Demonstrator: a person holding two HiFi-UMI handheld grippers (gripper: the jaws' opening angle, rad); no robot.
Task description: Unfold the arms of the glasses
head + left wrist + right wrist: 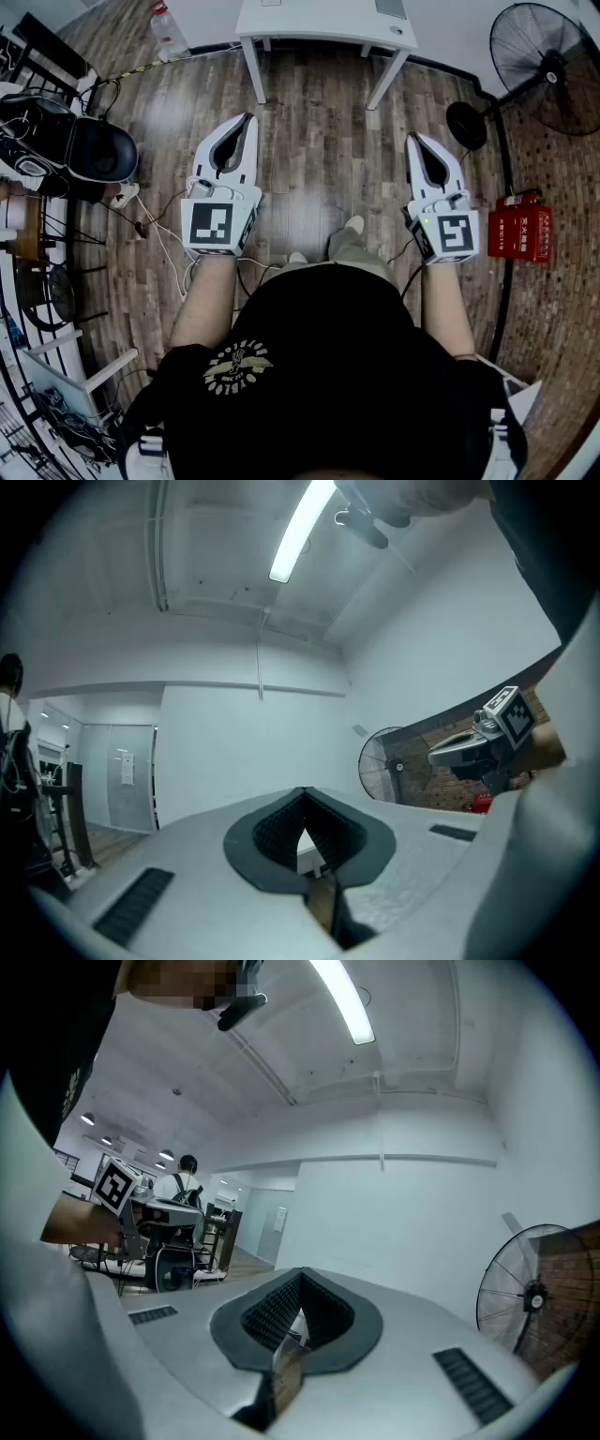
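Both grippers are level above the wooden floor (pixel 309 141), with the white table (pixel 323 28) at the far side. The glasses show in no view, so I cannot place them.

Risk, as I judge it: reaching for glasses I cannot see could knock them away, and closed jaws would shove a folded arm instead of catching it.

My left gripper (pixel 246 118) (pixel 305 794) has its jaws pressed together with nothing between them. My right gripper (pixel 415 139) (pixel 300 1275) is likewise closed and empty.
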